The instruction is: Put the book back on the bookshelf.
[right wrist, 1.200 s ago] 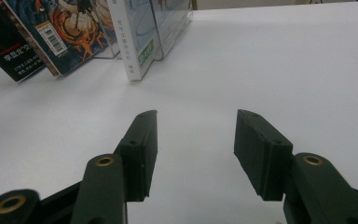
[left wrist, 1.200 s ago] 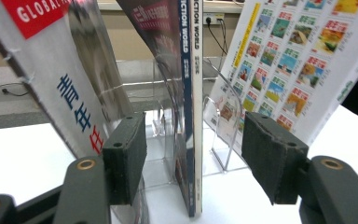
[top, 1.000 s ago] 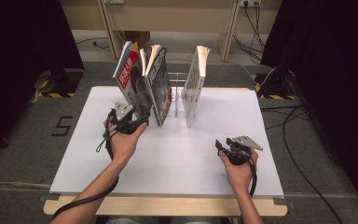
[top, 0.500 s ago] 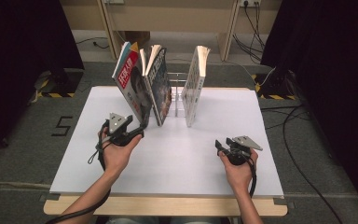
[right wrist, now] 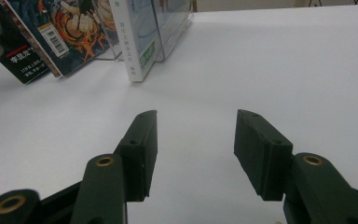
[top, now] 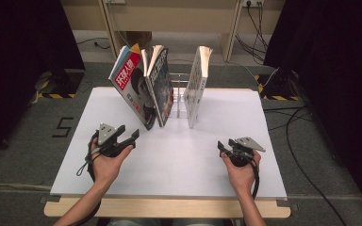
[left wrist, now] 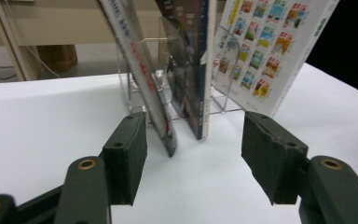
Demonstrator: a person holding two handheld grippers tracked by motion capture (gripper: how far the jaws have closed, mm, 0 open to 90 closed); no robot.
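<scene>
Three books stand in a clear rack (top: 181, 101) at the far middle of the white table (top: 179, 160). A red magazine (top: 132, 87) leans left, a dark comic (top: 162, 89) stands beside it, and a white book (top: 197, 84) stands apart on the right. My left gripper (top: 133, 136) is open and empty, a short way in front of the magazine (left wrist: 140, 70). Between the left gripper's (left wrist: 193, 154) jaws I see the comic (left wrist: 193, 56) and the white book (left wrist: 270, 46). My right gripper (top: 221, 147) rests open and empty at the near right. The right gripper (right wrist: 196, 135) points at bare table, with the white book (right wrist: 137, 37) farther off.
Wooden furniture legs (top: 108, 28) and cables (top: 306, 117) lie on the floor beyond and right of the table. A wooden strip (top: 169, 207) runs along the near table edge. Bare white surface spreads between the two hands.
My left gripper has drawn back from the magazine toward the near edge. The right hand has stayed in place. The books have not shifted.
</scene>
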